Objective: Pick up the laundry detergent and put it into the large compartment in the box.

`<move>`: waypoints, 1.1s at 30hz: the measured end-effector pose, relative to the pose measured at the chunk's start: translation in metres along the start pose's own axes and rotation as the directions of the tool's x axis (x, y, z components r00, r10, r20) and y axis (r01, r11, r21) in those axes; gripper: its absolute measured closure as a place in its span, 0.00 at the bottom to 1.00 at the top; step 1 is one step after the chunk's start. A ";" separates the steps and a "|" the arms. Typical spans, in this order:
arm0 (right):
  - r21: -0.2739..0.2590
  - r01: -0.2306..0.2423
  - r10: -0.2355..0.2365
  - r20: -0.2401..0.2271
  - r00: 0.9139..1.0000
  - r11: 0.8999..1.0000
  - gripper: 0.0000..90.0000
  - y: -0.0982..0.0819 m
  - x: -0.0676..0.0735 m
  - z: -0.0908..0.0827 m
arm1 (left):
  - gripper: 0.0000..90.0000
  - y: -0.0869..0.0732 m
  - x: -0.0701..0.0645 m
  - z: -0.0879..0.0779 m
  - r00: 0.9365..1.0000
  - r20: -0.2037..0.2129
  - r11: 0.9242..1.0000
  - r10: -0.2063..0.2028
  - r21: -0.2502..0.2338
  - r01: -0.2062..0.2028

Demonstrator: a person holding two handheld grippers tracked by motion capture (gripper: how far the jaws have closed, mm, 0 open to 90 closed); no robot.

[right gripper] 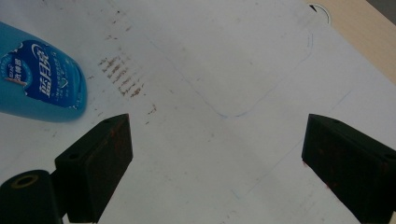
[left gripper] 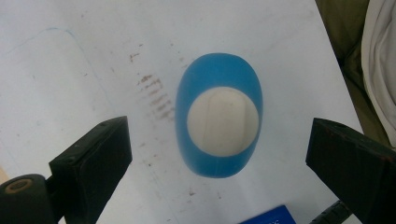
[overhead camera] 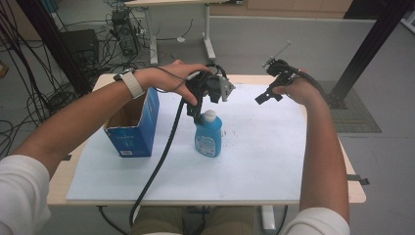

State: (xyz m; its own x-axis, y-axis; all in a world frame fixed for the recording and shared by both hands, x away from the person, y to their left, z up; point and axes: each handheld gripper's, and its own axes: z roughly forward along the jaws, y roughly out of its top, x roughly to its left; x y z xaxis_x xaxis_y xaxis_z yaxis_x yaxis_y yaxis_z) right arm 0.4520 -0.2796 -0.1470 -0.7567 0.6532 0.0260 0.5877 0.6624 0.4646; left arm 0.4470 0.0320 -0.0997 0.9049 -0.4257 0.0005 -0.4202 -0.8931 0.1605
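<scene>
Blue bottle [overhead camera: 208, 136]: translucent blue plastic body with a white cap [overhead camera: 209, 116] and a darker blue printed label [overhead camera: 205, 144] on its front face; standing upright on the white sheet [overhead camera: 264, 156], cap closed; placed just right of the open blue carton [overhead camera: 136, 125], apart from it and not touching; from directly above in the left gripper view, the bottle [left gripper: 219, 114] shows an oval blue shoulder ringing the round white cap [left gripper: 223, 121], base resting on the sheet beside a patch of brown marks [left gripper: 156, 97]; in the right gripper view, the bottle's lower body [right gripper: 39, 79] appears at the upper left, its label [right gripper: 44, 77] bearing white characters on dark blue.
</scene>
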 end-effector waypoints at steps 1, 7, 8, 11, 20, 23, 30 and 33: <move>0.000 0.000 0.000 0.000 1.000 1.000 0.10 0.000 0.000 0.000 | 0.08 0.000 0.000 0.000 1.000 0.000 1.000 0.000 -0.001 0.000; 0.000 0.002 -0.002 0.002 1.000 1.000 0.10 0.000 0.001 0.000 | 0.08 0.001 0.000 0.000 1.000 -0.001 1.000 0.000 0.000 0.000; 0.000 0.001 -0.001 0.002 1.000 1.000 0.10 0.000 0.001 0.000 | 0.08 0.001 0.000 0.000 1.000 -0.001 1.000 0.004 0.002 -0.004; 0.000 0.000 0.000 0.002 1.000 1.000 0.10 0.000 0.001 -0.001 | 0.08 0.000 -0.001 0.000 1.000 -0.001 1.000 0.001 0.000 -0.001; 0.000 0.000 0.000 0.000 1.000 1.000 0.10 0.000 0.000 0.000 | 0.08 0.000 0.000 0.000 1.000 -0.001 1.000 0.000 0.002 0.000; -0.001 -0.002 0.002 -0.002 1.000 1.000 0.10 0.000 0.000 0.000 | 0.08 0.000 0.000 0.000 1.000 -0.002 1.000 0.002 0.000 -0.002; -0.002 -0.001 0.001 0.001 1.000 1.000 0.10 0.000 0.000 0.000 | 0.08 0.000 -0.001 0.000 1.000 -0.005 1.000 0.002 0.002 -0.002; -0.001 -0.002 0.002 0.001 1.000 1.000 0.10 -0.001 0.000 -0.001 | 0.08 -0.001 -0.001 0.000 1.000 -0.006 1.000 0.000 -0.001 0.000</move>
State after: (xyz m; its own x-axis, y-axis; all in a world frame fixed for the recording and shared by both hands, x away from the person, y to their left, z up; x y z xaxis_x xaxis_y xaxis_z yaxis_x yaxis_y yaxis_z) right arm 0.4511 -0.2799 -0.1465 -0.7549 0.6553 0.0258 0.5890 0.6603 0.4658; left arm 0.4463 0.0334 -0.0997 0.9055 -0.4243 0.0069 -0.4198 -0.8932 0.1612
